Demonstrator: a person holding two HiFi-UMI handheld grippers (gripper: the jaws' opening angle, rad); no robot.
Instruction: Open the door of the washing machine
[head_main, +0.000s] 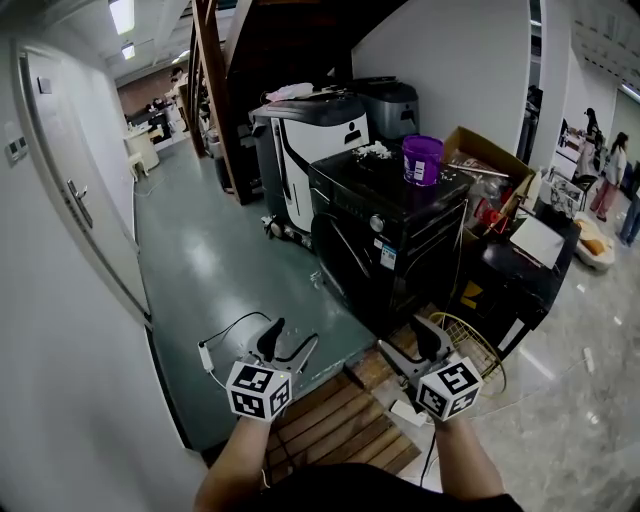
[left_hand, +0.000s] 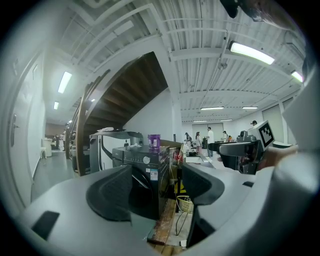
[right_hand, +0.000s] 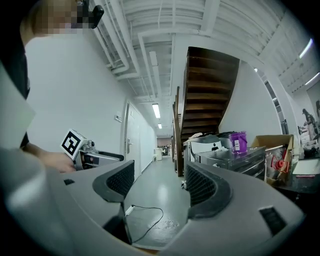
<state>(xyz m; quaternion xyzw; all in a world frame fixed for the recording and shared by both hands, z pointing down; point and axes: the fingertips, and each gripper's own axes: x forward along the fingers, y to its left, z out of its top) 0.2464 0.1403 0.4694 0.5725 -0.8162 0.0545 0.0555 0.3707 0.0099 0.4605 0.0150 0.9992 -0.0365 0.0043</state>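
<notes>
The black washing machine (head_main: 400, 235) stands ahead on the right, its round door (head_main: 342, 252) shut and facing the green floor. A purple tub (head_main: 422, 160) sits on its top. My left gripper (head_main: 288, 340) and right gripper (head_main: 412, 345) are held side by side near me, well short of the machine, both open with nothing between the jaws. In the left gripper view the washing machine (left_hand: 145, 172) shows far off between the jaws of the left gripper (left_hand: 155, 192). The right gripper (right_hand: 160, 185) looks down the corridor, with the machine's top (right_hand: 230, 159) at its right.
A white and black appliance (head_main: 305, 140) stands behind the washer, under a wooden stair. A cardboard box (head_main: 485, 160) and cluttered black table (head_main: 520, 270) are to its right. A wire basket (head_main: 472, 345), wooden pallet (head_main: 340, 420) and white cable (head_main: 225, 335) lie on the floor. A white door (head_main: 70, 180) lines the left.
</notes>
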